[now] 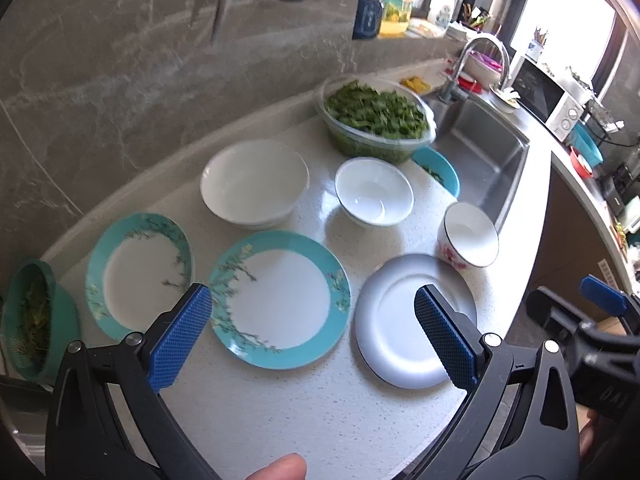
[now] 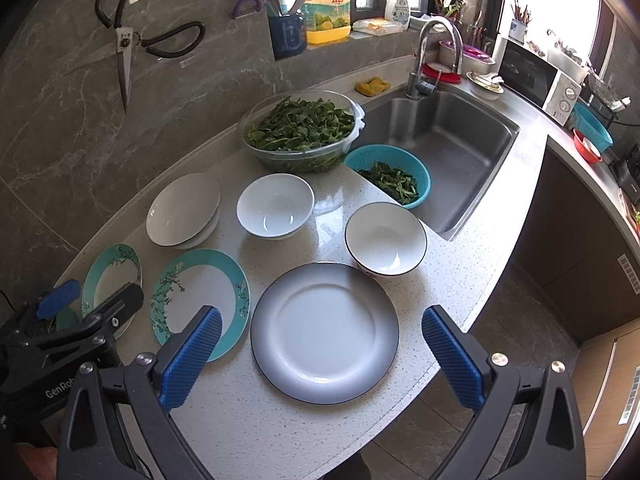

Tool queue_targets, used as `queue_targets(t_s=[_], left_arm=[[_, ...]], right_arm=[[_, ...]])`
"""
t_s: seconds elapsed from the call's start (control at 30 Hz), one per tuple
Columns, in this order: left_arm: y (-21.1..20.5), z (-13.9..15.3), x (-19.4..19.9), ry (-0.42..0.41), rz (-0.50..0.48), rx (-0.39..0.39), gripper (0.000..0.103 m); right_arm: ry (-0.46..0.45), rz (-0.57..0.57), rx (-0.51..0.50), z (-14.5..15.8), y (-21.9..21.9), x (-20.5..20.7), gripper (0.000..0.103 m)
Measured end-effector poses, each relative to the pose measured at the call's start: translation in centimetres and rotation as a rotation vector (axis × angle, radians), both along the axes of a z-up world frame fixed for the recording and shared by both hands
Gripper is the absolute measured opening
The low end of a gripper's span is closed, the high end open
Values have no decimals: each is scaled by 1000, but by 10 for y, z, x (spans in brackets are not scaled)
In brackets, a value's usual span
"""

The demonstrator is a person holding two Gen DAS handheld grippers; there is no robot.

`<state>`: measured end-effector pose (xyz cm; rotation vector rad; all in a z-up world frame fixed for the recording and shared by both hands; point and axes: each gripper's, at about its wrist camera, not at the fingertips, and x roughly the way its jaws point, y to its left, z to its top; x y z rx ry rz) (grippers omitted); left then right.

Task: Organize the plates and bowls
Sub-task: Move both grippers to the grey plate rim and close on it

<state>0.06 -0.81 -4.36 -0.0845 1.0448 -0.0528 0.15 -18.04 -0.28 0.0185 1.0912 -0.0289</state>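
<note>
Both tongs hover over the near counter edge, nothing picked yet; reads as the very start, choosing a first piece. Right tongs (image 2: 322, 344) spread wide and empty, framing the grey-rimmed plate (image 2: 325, 332), which lies flat on the counter (image 2: 280, 432) nearest the edge. Left tongs (image 1: 313, 338) also wide and empty, above the near teal floral plate (image 1: 280, 300), with the grey-rimmed plate at its 3 o'clock, just beside but apart. Second teal floral plate (image 1: 140, 276) sits at 9 o'clock of the first, close, maybe barely touching, can't tell. At 1 o'clock of the grey plate, the flower-patterned bowl (image 2: 385, 238) stands upright, its foot at or over the plate's rim. Farther back: plain white bowl (image 2: 275, 205) at 12 o'clock of the grey plate, and a shallow white dish (image 2: 183, 209) at 11 o'clock, which seems stacked on another one, tilted slightly. Behind those, a clear bowl of greens (image 2: 301, 128) and a teal colander (image 2: 390, 172) at the sink (image 2: 452, 144) edge, not part of the job. Judgement: the next move likely needs one tong lowered to a plate rim, one finger slid under the lip, since flat plates give little to pinch; matching teal plates look the easiest first stack. Bowl beside the grey plate may need clearing first.
</note>
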Motion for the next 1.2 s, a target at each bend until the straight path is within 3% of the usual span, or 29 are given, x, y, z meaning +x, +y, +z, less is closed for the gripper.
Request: queue_targets(t_s=[0.13, 0.27, 0.33, 0.37, 0.43, 0.5, 0.57, 0.63, 0.7, 0.77, 0.87, 0.97, 1.13, 1.2], left_arm=[[-2, -28, 2, 54, -14, -68, 103], [2, -55, 2, 82, 14, -230, 103], [-8, -70, -1, 67, -26, -275, 103], [-11, -71, -3, 50, -52, -275, 103], [-31, -74, -15, -75, -127, -200, 103], [-45, -77, -26, -122, -118, -133, 103], [-55, -95, -23, -10, -81, -143, 103], [-58, -119, -17, 111, 0, -223, 103], [-61, -144, -13, 179, 77, -250, 103], [-61, -164, -12, 222, 129, -240, 101], [-55, -181, -18, 208, 164, -275, 98], [-54, -195, -18, 225, 167, -258, 86], [-60, -227, -2, 282, 163, -295, 63], [-65, -236, 9, 292, 152, -308, 62]], right_arm=[[19, 8, 20, -13, -15, 3, 102], [32, 37, 83, -28, -32, 10, 102], [9, 93, 126, -35, -43, 11, 102], [-8, 131, 150, -39, -51, 9, 102], [-36, 185, 208, -47, -68, 7, 102], [-54, 231, 305, -59, -94, 7, 102], [-28, 238, 394, -75, -124, 12, 102], [33, 227, 485, -98, -158, 22, 102], [101, 228, 554, -121, -183, 33, 97], [142, 249, 626, -138, -197, 43, 84], [226, 279, 776, -170, -205, 61, 72], [306, 291, 814, -194, -203, 71, 70], [350, 310, 863, -219, -197, 84, 64], [373, 286, 876, -228, -200, 91, 62]])
